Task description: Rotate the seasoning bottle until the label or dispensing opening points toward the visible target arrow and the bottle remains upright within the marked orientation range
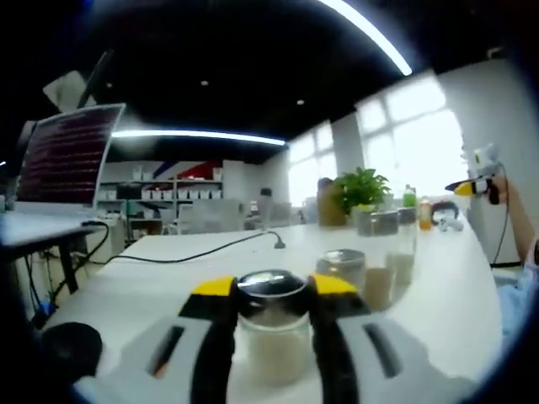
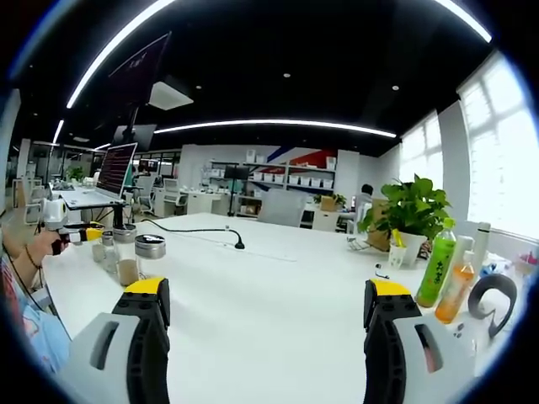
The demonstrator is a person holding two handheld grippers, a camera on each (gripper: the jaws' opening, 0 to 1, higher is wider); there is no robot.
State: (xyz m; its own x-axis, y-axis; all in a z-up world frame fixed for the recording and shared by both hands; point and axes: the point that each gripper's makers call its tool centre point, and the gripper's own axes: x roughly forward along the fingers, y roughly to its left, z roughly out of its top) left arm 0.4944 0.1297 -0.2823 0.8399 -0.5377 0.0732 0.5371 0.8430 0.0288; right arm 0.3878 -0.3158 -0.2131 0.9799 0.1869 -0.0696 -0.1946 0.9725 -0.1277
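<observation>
Item: seasoning bottle, clear glass with metal cap, pale powder inside, upright between the jaws of our left gripper, which closes on it just under the cap. We judge it rigid, smooth, likely slippery, light; hold at the shoulder. Just beyond: second jar, further jars, cable. No arrow seen. Our right gripper stands wide, holding nothing, over the bare table.

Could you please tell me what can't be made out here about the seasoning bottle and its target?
- Left gripper view: the seasoning bottle sits between the left gripper jaws, which cover its sides; any label or opening direction is unreadable.
- No target arrow can be made out on the table; blur.
- Right gripper view: the jars are too small to read.
</observation>
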